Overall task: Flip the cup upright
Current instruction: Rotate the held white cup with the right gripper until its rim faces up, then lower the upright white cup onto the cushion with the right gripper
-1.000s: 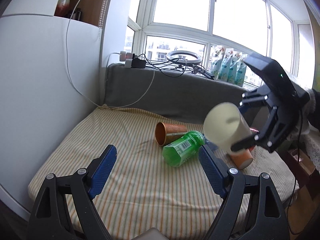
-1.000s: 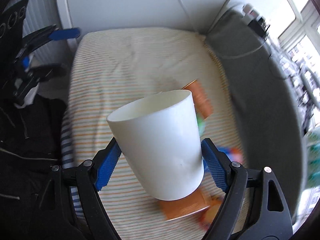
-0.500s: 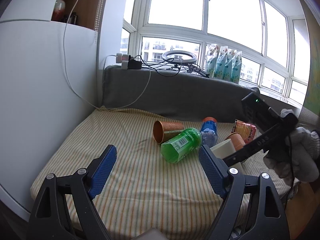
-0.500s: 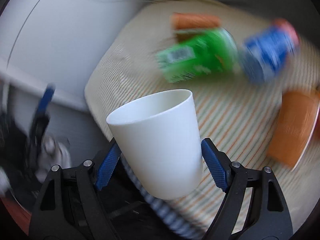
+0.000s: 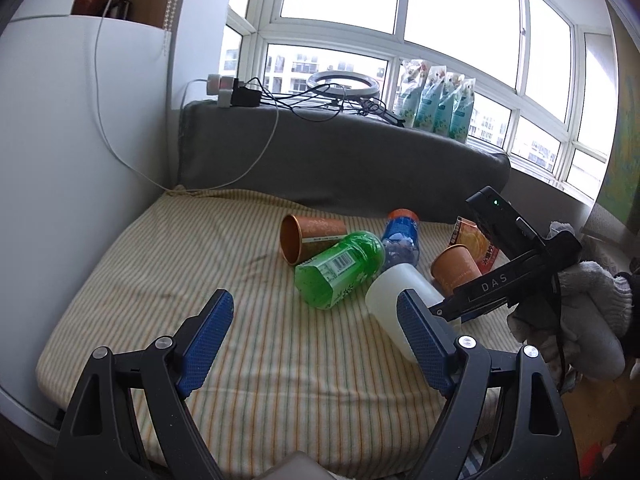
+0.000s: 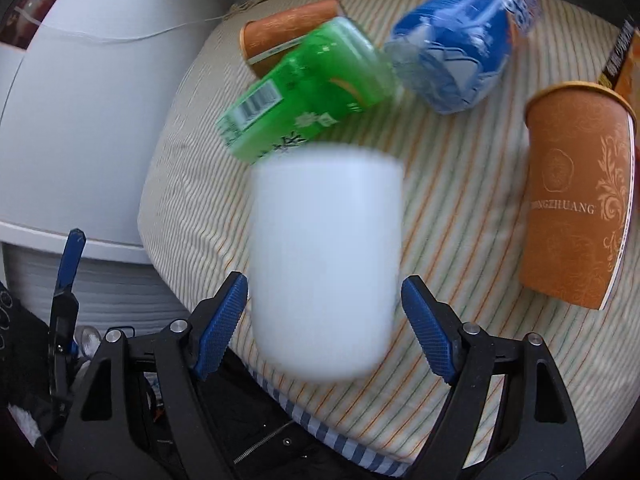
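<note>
A white plastic cup (image 6: 324, 260) sits between my right gripper's (image 6: 324, 312) blue pads, blurred by motion. The pads stand apart from the cup's sides, so the jaws are open. In the left wrist view the cup (image 5: 394, 294) lies tilted on the striped cushion (image 5: 200, 264), with the right gripper (image 5: 444, 308) at its right end. My left gripper (image 5: 316, 336) is open and empty, hovering over the cushion's front.
A green bottle (image 5: 340, 268), a blue bottle (image 5: 400, 240) and two orange paper cups (image 5: 310, 236) (image 5: 456, 268) lie on the cushion behind the white cup. A grey backrest (image 5: 340, 168) runs behind. A white cabinet (image 5: 60, 160) stands at the left.
My right gripper swung the white cup down from the air onto the cushion by the green bottle, then its jaws opened off the cup. The left gripper stayed put.
</note>
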`<state>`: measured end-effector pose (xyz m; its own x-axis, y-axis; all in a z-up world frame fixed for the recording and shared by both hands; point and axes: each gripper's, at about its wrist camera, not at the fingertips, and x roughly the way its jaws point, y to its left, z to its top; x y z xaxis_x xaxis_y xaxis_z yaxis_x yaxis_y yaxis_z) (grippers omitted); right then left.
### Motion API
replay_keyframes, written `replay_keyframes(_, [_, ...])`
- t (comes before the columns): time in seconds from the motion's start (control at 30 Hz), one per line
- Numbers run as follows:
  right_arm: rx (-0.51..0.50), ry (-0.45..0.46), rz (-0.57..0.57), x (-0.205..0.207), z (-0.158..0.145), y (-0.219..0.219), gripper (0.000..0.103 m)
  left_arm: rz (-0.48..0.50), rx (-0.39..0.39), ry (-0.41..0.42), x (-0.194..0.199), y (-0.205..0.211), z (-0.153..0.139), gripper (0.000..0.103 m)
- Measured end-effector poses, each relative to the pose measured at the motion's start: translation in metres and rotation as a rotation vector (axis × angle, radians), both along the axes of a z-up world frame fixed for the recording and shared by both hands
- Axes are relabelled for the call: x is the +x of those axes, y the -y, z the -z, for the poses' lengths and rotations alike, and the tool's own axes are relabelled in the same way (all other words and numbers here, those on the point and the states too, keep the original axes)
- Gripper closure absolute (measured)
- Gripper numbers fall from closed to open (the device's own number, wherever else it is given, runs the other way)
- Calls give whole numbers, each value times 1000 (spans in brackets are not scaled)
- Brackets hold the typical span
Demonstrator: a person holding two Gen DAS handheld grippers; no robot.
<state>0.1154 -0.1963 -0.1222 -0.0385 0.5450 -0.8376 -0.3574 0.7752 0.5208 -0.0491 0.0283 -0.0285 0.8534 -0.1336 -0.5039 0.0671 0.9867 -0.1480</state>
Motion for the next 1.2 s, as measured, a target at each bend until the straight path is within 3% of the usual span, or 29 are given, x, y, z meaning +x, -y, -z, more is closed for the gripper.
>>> replay_keyframes(0.23, [14, 109, -45, -10, -22, 7, 20, 22, -26, -69, 16, 9, 4, 19])
replay_keyframes(0.53, [-18, 384, 15, -44, -73, 48, 20, 73, -144, -191, 43, 24, 10, 19])
replay_keyframes(0.77, [-58, 531, 101, -60, -90, 80, 17, 135, -399, -370, 73, 27, 31, 19])
replay_keyframes(1.0, [-126, 645, 205, -80, -92, 108, 13, 131, -501, -462, 95, 31, 46, 19])
replay_keyframes(1.2, [-108, 659, 258, -90, -87, 122, 12, 137, -632, -596, 122, 32, 66, 19])
